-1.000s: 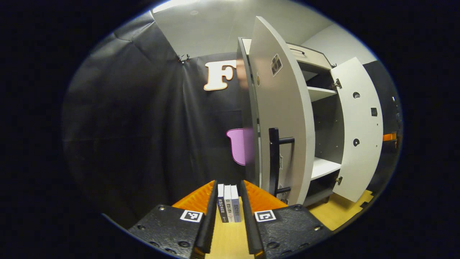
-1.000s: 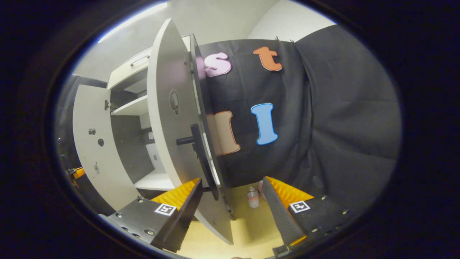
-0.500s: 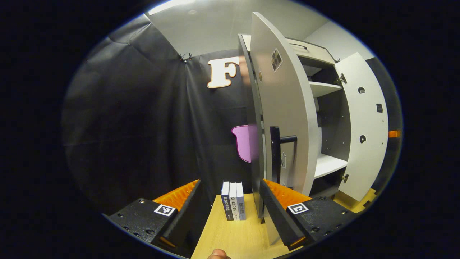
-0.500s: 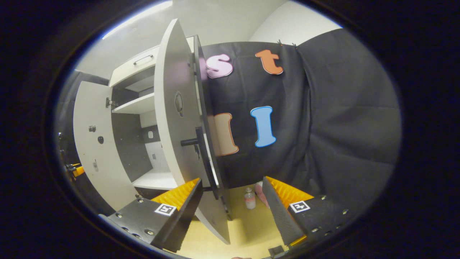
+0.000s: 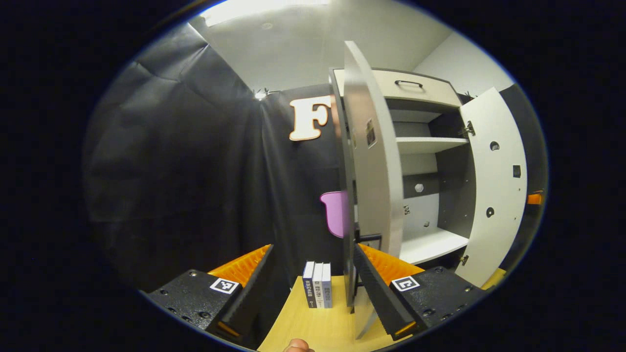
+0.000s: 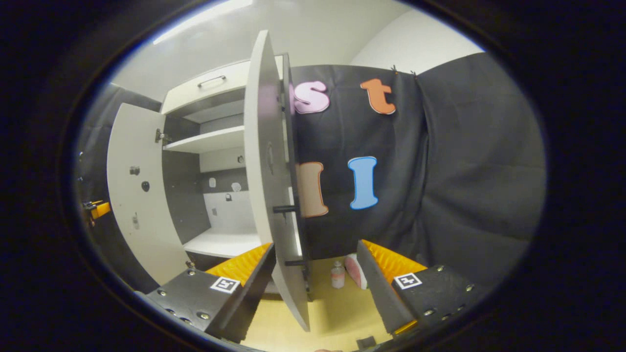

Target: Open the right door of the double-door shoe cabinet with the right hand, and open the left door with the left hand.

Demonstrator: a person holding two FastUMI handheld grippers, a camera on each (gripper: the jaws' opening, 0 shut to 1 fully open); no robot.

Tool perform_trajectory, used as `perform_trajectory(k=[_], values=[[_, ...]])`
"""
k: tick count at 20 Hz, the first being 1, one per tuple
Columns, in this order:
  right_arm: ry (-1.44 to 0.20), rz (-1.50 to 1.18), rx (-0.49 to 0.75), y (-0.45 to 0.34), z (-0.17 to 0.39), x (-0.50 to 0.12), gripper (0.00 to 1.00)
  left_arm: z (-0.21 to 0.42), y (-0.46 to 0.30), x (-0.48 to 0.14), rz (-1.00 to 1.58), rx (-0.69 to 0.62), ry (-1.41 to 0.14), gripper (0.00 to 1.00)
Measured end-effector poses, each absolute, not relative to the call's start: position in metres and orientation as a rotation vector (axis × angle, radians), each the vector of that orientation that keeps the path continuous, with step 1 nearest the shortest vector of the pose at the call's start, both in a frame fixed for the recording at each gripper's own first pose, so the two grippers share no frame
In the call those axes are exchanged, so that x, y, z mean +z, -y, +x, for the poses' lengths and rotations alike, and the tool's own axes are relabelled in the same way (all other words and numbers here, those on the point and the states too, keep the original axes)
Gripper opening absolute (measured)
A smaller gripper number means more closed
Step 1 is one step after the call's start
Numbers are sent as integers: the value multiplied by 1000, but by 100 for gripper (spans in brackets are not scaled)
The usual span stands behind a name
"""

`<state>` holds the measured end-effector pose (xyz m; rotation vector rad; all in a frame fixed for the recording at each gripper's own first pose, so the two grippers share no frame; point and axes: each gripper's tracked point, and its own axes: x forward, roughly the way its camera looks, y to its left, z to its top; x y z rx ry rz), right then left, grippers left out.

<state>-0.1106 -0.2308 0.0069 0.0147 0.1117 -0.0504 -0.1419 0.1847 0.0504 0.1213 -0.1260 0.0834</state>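
The shoe cabinet (image 5: 425, 144) stands with both doors swung out and its white shelves showing. In the left gripper view the left door (image 5: 374, 186) is edge-on, its lower edge just inside my right finger (image 5: 379, 293); a bit of its black handle (image 5: 369, 238) shows. My left gripper (image 5: 313, 293) is open and holds nothing. In the right gripper view the right door (image 6: 264, 171) is also edge-on, with its black handle (image 6: 293, 230) beside my left finger (image 6: 252, 281). My right gripper (image 6: 315, 288) is open and empty. Each view shows the opposite door far off (image 5: 494, 186) (image 6: 134, 186).
Three books (image 5: 317, 291) stand on the wooden floor (image 5: 318, 327) by the left door's foot. A small bottle (image 6: 337, 274) and a pink object (image 6: 353, 271) sit on the floor near the right door. Black cloth walls close in both sides.
My left gripper's fingers have spread from nearly closed to wide open. Both doors now appear more edge-on, with more of the cabinet's inside showing. The right gripper stayed open.
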Motion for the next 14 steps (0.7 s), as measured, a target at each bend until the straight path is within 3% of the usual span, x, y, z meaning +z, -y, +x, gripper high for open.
perform_trajectory(k=[5, 9, 10, 11, 14], values=[[-84, -16, 54, 193, -130, 39, 99, -153, -136, 77, 181, 1, 151, 98], [-43, -44, 182, 148, -138, 58, 100, -151, -73, 90, 122, -166, 188, 100], [-38, -48, 204, 139, -138, 60, 94, -150, -61, 90, 110, -202, 188, 100], [-33, -58, 218, 132, -140, 61, 98, -147, -51, 89, 103, -230, 184, 100], [-14, -77, 291, 101, -138, 63, 100, -138, -28, 86, 96, -284, 180, 100]])
